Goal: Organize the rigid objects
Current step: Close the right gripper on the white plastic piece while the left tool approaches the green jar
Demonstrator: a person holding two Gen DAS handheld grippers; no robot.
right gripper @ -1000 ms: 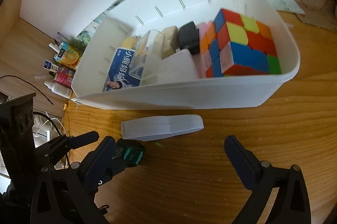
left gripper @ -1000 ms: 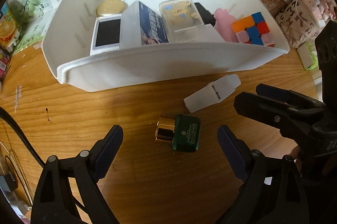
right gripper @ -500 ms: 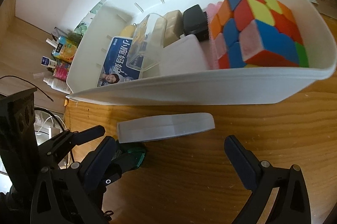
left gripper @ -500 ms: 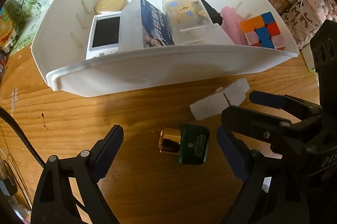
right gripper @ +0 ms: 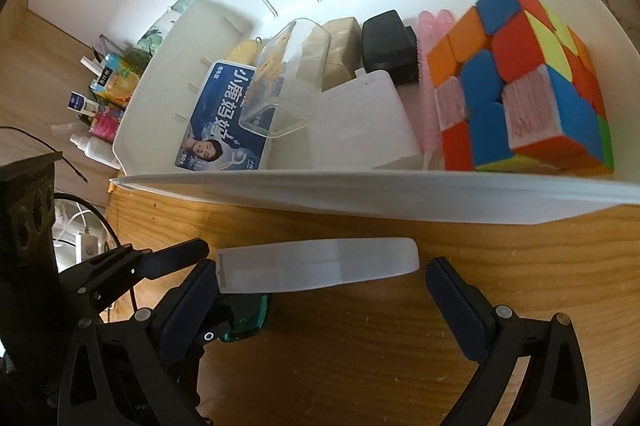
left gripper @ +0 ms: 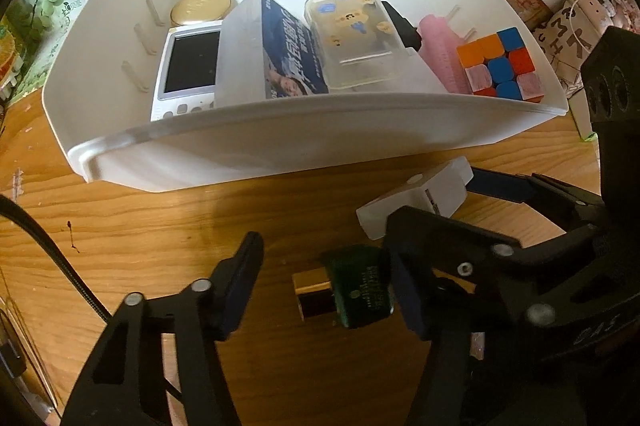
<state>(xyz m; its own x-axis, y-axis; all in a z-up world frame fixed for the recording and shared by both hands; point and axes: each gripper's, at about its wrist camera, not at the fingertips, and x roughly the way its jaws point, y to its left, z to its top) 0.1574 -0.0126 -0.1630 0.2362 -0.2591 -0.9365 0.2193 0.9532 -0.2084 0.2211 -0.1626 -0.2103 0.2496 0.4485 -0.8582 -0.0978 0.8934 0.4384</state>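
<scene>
A small green bottle with a gold cap [left gripper: 347,292] lies on the wooden table between the fingers of my open left gripper [left gripper: 326,284]; its green body is close to the right finger. A frosted white plastic case [right gripper: 316,266] lies in front of the white bin [left gripper: 280,141]. My right gripper [right gripper: 320,300] is open, its fingers on either side of the case, just short of it. The case also shows in the left wrist view [left gripper: 416,199], partly hidden by the right gripper. The bottle shows in the right wrist view [right gripper: 244,320], behind the left finger.
The bin holds a Rubik's cube [right gripper: 524,85], a blue-labelled box [right gripper: 224,117], a clear box [left gripper: 352,37], a white device with a screen [left gripper: 188,69], a gold tin [left gripper: 200,7], a pink item and a black item. Bottles and cartons [right gripper: 100,93] stand left of the bin.
Both grippers have moved forward toward the bin. The green bottle now lies between the left fingers, and the left jaws have narrowed. The right fingers have come up to the white case.
</scene>
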